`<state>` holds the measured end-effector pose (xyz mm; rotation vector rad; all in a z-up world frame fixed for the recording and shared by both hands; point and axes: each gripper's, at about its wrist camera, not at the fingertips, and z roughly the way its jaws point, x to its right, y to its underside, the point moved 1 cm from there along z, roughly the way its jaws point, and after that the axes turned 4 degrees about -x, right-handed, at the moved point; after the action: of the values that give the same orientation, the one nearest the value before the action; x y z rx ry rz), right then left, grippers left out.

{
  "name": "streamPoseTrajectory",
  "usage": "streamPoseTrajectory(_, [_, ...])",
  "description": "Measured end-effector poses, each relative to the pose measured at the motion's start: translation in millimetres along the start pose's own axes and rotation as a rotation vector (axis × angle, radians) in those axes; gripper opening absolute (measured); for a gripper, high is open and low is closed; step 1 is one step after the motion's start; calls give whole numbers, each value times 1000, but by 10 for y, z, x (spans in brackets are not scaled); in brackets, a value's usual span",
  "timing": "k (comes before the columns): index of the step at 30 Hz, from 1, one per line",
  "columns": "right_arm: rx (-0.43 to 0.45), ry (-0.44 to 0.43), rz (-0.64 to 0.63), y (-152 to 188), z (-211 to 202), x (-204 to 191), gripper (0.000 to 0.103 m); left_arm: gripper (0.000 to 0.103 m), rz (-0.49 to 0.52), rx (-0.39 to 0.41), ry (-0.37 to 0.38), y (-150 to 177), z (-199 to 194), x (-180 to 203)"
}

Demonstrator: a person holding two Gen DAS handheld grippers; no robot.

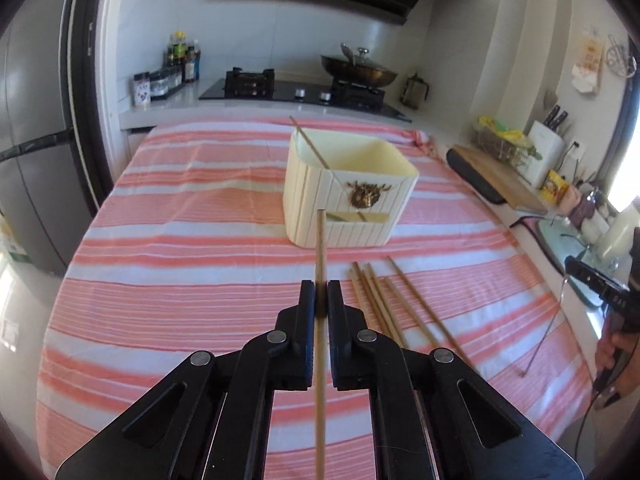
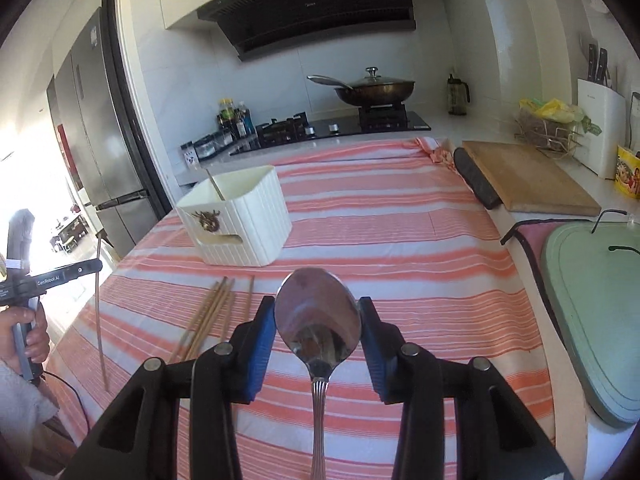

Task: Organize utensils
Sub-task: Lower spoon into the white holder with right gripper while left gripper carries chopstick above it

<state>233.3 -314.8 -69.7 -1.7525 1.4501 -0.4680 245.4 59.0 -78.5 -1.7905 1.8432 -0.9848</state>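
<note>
My left gripper [image 1: 320, 292] is shut on a wooden chopstick [image 1: 321, 240], held above the striped cloth [image 1: 180, 240]; the stick points toward the cream ribbed box [image 1: 352, 204]. One chopstick [image 1: 310, 142] leans inside that box. Several loose chopsticks [image 1: 380, 300] lie on the cloth just right of the gripper. My right gripper [image 2: 318, 312] is shut on a metal spoon [image 2: 316, 304], with the blue pads pressing the sides of the bowl and the handle running back toward the camera. The right wrist view has the box [image 2: 248, 224] ahead to the left and the loose chopsticks [image 2: 212, 312] on the left.
A wooden cutting board [image 2: 532, 176] and a pale green board [image 2: 600, 312] lie on the counter to the right. A stove with a lidded wok [image 2: 376, 90], a knife block [image 2: 600, 124] and bottles [image 1: 182, 60] stand behind the table. A hand holds each gripper.
</note>
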Motion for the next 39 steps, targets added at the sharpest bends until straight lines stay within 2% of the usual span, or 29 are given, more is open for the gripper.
streamPoseTrajectory(11, [74,-20,6,-94,-213,-160,41,5,-25,55,46,-30,-240,12])
streamPoseTrajectory(21, [66,-69,-31,-568,-103,-298,41,4,-30,74,88,-265,-310,0])
streamPoseTrajectory(25, [71,-74,-59,-864,-19,-392,41,4,-26,116,118,-572,-425,-2])
streamPoseTrajectory(30, [100,-91,-99,-1399,112,-565,41,4,-30,222,148,-1204,-627,-2])
streamPoseTrajectory(35, [169,-118,-120,-1971,285,-807,41,4,-19,351,98,-1816,-640,43])
streamPoseTrajectory(39, [248,-158,-125,-2270,487,-989,41,4,-29,374,41,-2056,-287,33])
